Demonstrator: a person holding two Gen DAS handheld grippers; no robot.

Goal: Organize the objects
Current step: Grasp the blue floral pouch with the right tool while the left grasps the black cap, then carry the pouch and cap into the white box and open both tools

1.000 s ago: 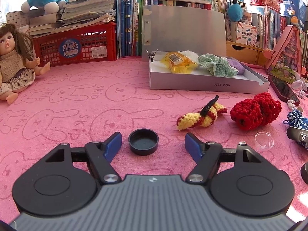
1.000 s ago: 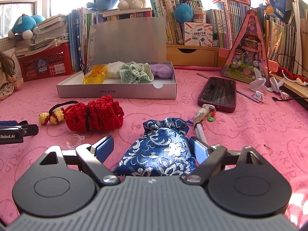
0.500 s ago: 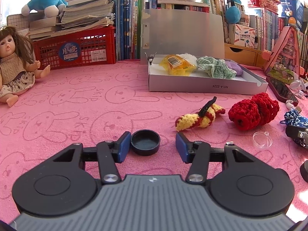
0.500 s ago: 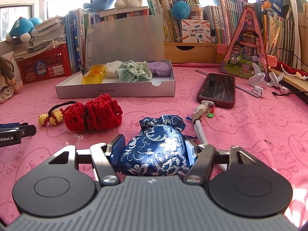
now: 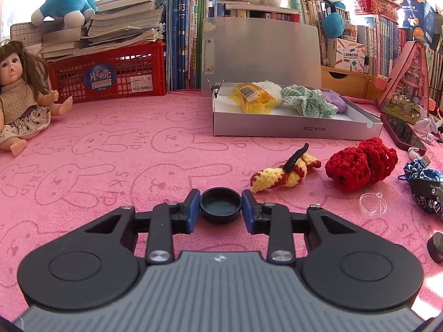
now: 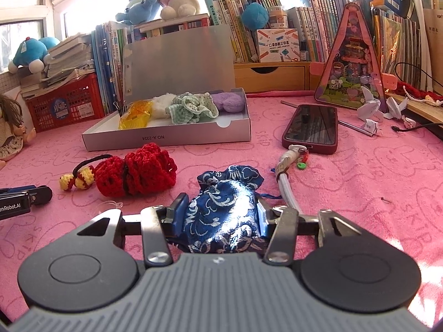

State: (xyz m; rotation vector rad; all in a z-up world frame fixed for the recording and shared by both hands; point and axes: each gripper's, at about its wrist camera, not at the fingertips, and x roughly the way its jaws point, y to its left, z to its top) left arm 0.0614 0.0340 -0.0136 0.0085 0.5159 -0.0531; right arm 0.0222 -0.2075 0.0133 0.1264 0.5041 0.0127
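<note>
In front of the box (image 5: 296,130), the left gripper (image 5: 220,205) was closing, pinching the cap (image 5: 220,205); the right gripper (image 6: 221,212) was closing, squeezing the pouch (image 6: 221,210).

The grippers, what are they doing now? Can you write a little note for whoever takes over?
Left gripper: jaws closing on the black cap, pads at its sides.
Right gripper: jaws closing, squeezing the blue brocade pouch.
Both things lie on the pink cloth.
Done: yellow packet, green checked cloth and purple pouch in the white box.
Left: cap, blue pouch, red crochet piece, yellow crochet piece.
</note>
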